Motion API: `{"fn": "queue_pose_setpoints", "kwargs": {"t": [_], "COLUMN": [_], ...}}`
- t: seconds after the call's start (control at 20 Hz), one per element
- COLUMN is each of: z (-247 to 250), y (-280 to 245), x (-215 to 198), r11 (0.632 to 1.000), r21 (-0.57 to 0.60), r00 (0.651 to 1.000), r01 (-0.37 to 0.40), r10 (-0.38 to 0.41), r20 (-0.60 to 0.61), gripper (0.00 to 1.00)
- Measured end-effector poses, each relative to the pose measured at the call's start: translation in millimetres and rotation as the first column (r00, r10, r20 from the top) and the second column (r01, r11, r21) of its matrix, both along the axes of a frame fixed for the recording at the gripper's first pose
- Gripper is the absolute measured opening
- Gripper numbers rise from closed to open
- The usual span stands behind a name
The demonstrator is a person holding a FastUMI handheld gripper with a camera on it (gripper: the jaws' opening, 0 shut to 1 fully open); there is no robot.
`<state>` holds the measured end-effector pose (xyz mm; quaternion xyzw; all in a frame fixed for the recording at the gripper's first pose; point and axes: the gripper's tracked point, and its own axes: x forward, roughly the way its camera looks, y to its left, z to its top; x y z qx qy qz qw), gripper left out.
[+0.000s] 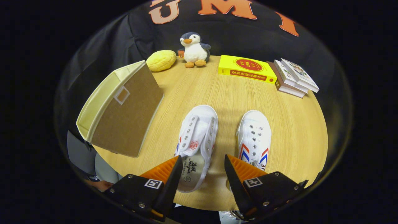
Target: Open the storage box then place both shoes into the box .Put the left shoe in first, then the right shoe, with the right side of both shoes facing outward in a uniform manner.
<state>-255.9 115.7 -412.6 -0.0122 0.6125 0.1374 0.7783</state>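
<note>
Now gripper (201,165) spread wide; left shoe's (196,141) heel between fingers.

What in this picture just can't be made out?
- Heel of the right-hand white shoe: covered by a finger of the open gripper.
- Inside of the storage box: it faces away in the gripper view.
- Lower books in the stack: covered by the top one.
- Print on the yellow book: too small.
</note>
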Motion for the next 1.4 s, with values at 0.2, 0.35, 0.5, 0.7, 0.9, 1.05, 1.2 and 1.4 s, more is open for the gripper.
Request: {"fn": "queue_pose_setpoints", "kwargs": {"t": [0.2,0.35,0.5,0.7,0.9,1.05,1.2,1.4], "z": [-24,-39,-49,-50,-51,-47,-36,-19], "y": [-2,-6,-1,4,4,3,14,23], "x": [-3,7,11,16,16,21,29,40], "r11": [1.0,0.999,1.0,0.999,0.996,0.987,0.975,0.957], "r21": [-0.012,-0.036,-0.015,-0.009,0.006,0.041,0.09,0.138], "r00": [1.0,1.0,1.0,0.999,0.996,0.987,0.979,0.967], "r01": [-0.019,-0.001,0.017,0.041,0.086,0.157,0.202,0.254], "r10": [0.019,0.002,-0.017,-0.041,-0.086,-0.156,-0.199,-0.25], "r20": [-0.016,0.009,0.001,0.013,-0.008,-0.025,-0.037,-0.048], "gripper": [0.69,0.55,0.43,0.2,0.08,0.05,0.03,0.03]}}
